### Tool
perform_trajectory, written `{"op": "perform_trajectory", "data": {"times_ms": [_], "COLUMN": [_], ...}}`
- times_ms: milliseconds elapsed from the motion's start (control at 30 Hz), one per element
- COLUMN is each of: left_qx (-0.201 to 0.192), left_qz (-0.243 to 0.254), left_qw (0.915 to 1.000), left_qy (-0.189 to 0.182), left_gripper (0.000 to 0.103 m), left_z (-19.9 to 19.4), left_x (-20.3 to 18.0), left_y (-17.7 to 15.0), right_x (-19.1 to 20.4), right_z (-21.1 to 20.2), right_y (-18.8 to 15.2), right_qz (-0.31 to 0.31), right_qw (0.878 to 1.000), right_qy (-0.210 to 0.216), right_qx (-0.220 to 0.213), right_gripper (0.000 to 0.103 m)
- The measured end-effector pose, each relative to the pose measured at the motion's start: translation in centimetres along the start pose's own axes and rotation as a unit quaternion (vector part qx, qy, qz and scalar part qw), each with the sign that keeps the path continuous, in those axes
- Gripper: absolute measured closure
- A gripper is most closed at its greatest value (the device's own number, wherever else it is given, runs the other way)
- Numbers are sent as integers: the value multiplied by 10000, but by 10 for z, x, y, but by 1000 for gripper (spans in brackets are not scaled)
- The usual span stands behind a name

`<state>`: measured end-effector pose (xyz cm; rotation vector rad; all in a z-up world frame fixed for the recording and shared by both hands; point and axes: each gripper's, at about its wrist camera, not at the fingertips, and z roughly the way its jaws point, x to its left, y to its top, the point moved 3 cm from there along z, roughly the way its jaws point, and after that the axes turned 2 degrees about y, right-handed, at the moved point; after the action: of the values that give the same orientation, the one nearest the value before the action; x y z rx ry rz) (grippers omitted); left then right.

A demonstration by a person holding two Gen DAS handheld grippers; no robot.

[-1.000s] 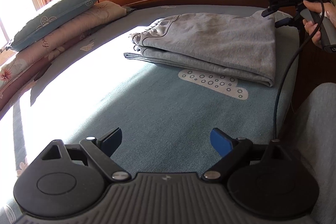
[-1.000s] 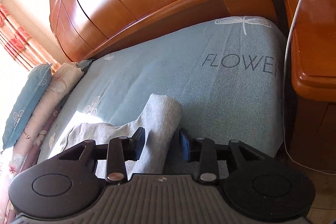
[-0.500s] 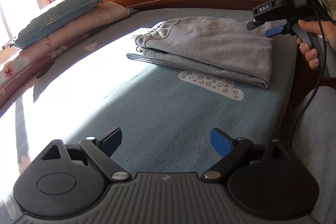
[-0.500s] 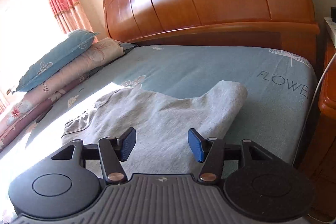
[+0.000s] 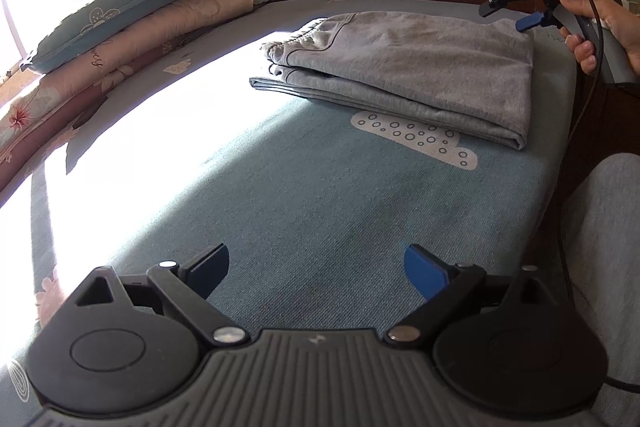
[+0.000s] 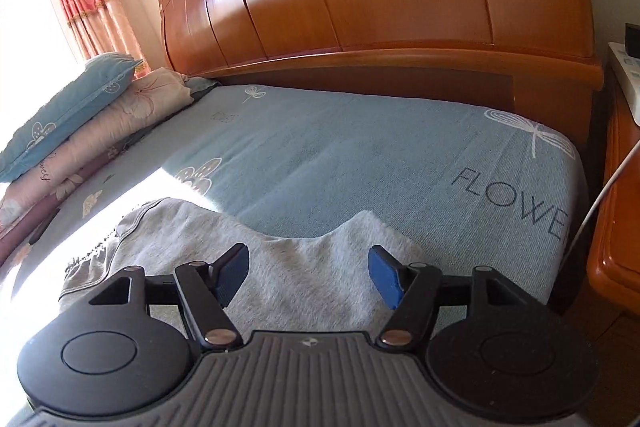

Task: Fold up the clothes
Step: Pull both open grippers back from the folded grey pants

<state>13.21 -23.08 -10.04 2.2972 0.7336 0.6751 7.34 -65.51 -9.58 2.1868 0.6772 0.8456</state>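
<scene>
The folded grey garment (image 5: 404,67) is laid on the bed (image 5: 320,211), upper right of the left view. The right gripper (image 6: 308,273), jaws just opened and released above it, could snag the raised corner; the left gripper (image 5: 316,273) is spread, empty.

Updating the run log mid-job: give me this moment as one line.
garment: grey garment folded on bed | right gripper: just opened, empty, above garment | left gripper: open, empty
</scene>
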Motion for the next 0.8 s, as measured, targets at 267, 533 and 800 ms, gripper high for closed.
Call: {"op": "perform_trajectory", "data": {"times_ms": [267, 533, 800], "left_qx": [216, 201, 196], "left_qz": [-125, -304, -508], "left_qw": [9996, 9991, 9983], "left_qy": [162, 221, 226], "left_gripper": [8, 8, 8], "left_z": [9, 6, -3], "left_x": [8, 13, 19], "left_y": [0, 1, -5], "right_x": [4, 18, 59], "right_z": [12, -12, -47], "right_y": [-6, 0, -11], "right_qz": [-420, -289, -592], "right_qw": [9989, 9995, 9970], "right_qy": [-171, 1, 472], "right_qx": [116, 109, 125], "right_gripper": [31, 31, 27]}}
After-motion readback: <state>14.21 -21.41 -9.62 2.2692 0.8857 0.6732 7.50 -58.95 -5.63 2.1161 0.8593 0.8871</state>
